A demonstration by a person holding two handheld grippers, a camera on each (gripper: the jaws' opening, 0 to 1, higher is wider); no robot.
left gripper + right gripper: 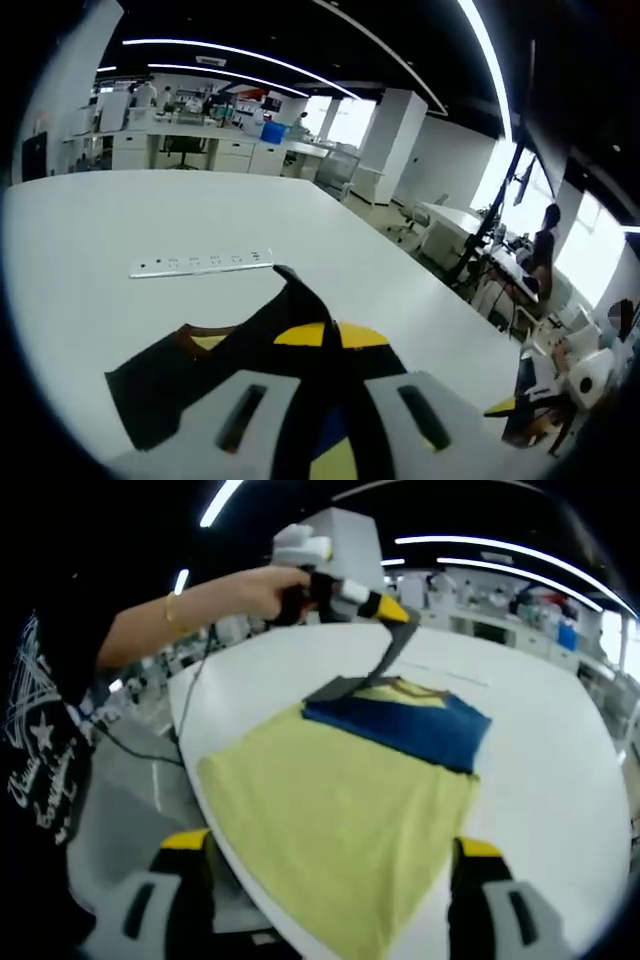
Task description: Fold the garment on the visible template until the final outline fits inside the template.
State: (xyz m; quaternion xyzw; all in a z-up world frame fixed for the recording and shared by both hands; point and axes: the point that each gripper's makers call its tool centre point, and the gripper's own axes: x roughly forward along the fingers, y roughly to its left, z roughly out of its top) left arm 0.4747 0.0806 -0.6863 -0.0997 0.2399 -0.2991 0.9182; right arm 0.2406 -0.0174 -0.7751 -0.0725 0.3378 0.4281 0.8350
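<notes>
In the left gripper view, the left gripper clenches one dark fold of the garment on the white table, one power strip beyond. In the right gripper view, the right gripper hangs released near one yellow-and-blue garment; the left gripper lifts its far corner.

Both fisheye views bow straight lines strongly toward the edges. Ceiling strip lights and bright windows give even illumination; the windows are overexposed. The white bench shows soft glare and faint shadows. Near foreground parts are slightly blurred.
</notes>
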